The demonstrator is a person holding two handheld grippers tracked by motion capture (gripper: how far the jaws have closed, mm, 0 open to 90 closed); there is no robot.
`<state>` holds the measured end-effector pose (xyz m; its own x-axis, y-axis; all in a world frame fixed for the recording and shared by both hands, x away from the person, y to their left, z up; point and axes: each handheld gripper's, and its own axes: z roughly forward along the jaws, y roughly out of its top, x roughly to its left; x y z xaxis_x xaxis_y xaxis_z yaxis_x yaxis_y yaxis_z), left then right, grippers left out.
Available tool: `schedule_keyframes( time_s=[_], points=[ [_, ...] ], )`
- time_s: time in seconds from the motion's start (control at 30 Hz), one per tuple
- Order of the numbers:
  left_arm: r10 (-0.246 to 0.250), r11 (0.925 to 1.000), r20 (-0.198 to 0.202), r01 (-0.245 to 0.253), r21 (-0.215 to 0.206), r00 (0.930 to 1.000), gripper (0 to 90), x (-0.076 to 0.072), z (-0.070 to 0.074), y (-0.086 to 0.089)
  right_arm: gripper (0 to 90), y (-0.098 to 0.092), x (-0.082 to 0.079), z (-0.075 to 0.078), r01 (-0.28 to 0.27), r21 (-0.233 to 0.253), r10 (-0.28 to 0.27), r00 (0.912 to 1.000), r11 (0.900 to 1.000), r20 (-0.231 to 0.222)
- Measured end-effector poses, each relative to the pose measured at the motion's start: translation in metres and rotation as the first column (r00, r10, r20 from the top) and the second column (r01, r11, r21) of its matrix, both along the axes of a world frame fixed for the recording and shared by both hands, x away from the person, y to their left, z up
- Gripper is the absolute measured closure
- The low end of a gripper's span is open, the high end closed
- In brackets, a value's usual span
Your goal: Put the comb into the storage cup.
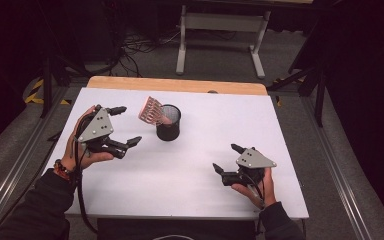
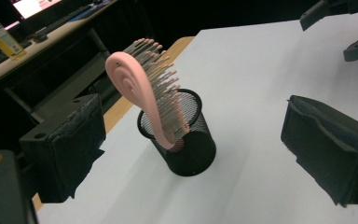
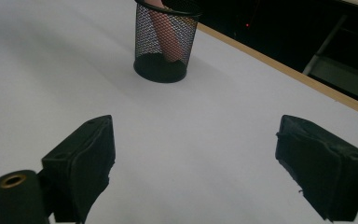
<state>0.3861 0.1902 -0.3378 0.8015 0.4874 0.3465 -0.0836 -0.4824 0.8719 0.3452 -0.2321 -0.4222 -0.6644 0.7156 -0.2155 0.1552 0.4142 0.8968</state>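
A black mesh cup (image 1: 168,123) (image 2: 186,140) (image 3: 165,43) stands upright near the middle back of the white table (image 1: 190,165). A pink hairbrush (image 1: 151,110) (image 2: 142,91) sits handle-down in it, its bristled head leaning out toward the left. My left gripper (image 1: 125,125) (image 2: 193,154) is held open just left of the cup, jaws pointing at it, nothing between them. At the front right, my right gripper (image 1: 228,158) (image 3: 196,172) is open and empty, well short of the cup. The brush handle (image 3: 168,37) shows through the mesh.
A wooden strip (image 1: 177,85) runs along the table's far edge. Beyond it stand a white table frame (image 1: 222,30) and cables on the floor. A bench with a yellow bottle (image 2: 0,37) lies past the table in the left gripper view.
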Motion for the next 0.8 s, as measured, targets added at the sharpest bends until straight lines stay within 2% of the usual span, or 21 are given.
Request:
schedule_keyframes(
  time_s=[0.17,0.27,0.37,0.53,0.8],
  points=[
    [0.0,1.0,0.001,0.0,-0.004,1.0,7.3,-0.004,-0.006,0.0,9.5,0.0,-0.001,0.001,0.004,0.004,-0.004,1.0,1.0,0.009],
    [0.003,1.0,0.003,-0.003,0.009,1.0,7.3,-0.005,-0.01,0.001,7.8,0.0,-0.001,0.001,0.005,0.006,-0.005,0.9999,1.0,0.011],
    [0.019,0.9992,0.025,-0.02,0.036,0.9995,7.6,-0.007,-0.016,0.001,7.8,0.0,-0.001,0.001,0.004,0.004,-0.004,0.9999,1.0,0.015],
    [0.012,0.9994,0.004,-0.013,0.034,0.9999,7.6,-0.007,-0.024,0.004,6.6,0.0,-0.001,0.001,0.006,0.005,-0.006,0.9997,1.0,0.022],
    [0.019,0.999,0.005,-0.019,0.04,0.9998,8.2,-0.009,-0.037,0.01,5.6,0.0,-0.001,0.001,0.012,0.0,-0.012,0.9994,1.0,0.032]
  ],
)
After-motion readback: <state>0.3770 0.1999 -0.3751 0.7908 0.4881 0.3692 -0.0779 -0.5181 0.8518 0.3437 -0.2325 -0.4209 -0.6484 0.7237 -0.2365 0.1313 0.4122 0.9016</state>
